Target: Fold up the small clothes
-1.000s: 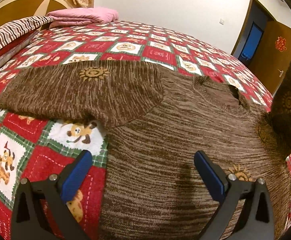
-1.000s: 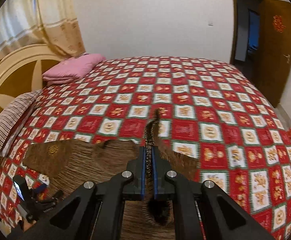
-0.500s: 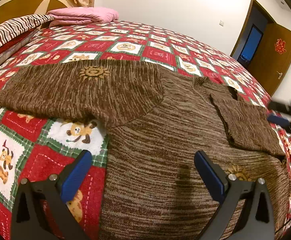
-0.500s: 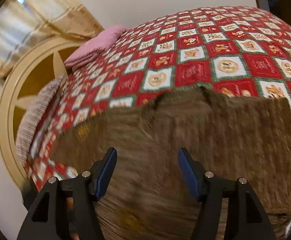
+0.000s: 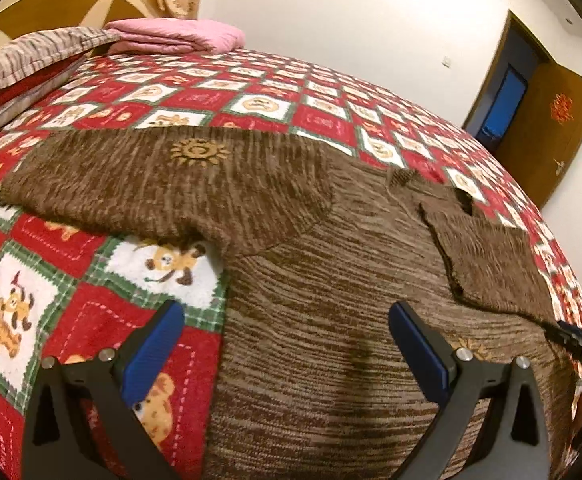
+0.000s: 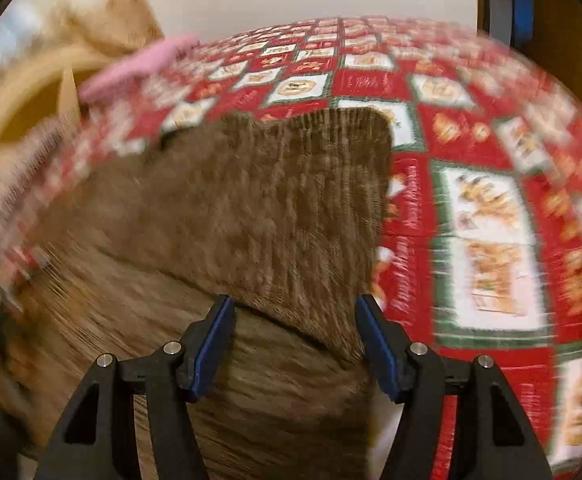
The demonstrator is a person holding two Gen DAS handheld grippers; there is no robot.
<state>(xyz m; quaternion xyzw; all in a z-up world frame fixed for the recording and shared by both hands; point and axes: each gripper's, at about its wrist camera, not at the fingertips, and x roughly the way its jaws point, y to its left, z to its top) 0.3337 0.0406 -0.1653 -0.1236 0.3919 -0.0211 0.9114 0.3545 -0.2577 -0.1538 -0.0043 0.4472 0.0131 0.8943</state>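
Brown knit sweater [image 5: 331, 320] lies flat on the red checked bedspread [image 5: 71, 320], filling the centre and lower right of the left wrist view. Its far sleeve [image 5: 491, 264] is folded across the chest at right of frame; the near sleeve [image 5: 151, 192] lies spread out at left centre, sun motif up.

Left gripper [image 5: 287, 344] hovers low over the hem, jaws spread wide, holding nothing. Right gripper [image 6: 295, 344] likewise spread, nothing between the pads; it sits over the lower edge of the folded sleeve [image 6: 283, 208]. The right wrist view is heavily smeared, so we cannot tell whether the pads touch the knit.

Risks as we judge them:
- A pad brushing the folded sleeve could snag the loose knit and drag the fold open.
- When we take the near sleeve, pinching too deep may catch the bedspread as well.
- A one-handed lift could shift the body off square, giving an uneven fold.

Pink folded blanket [image 5: 175, 36] at upper left, well apart.
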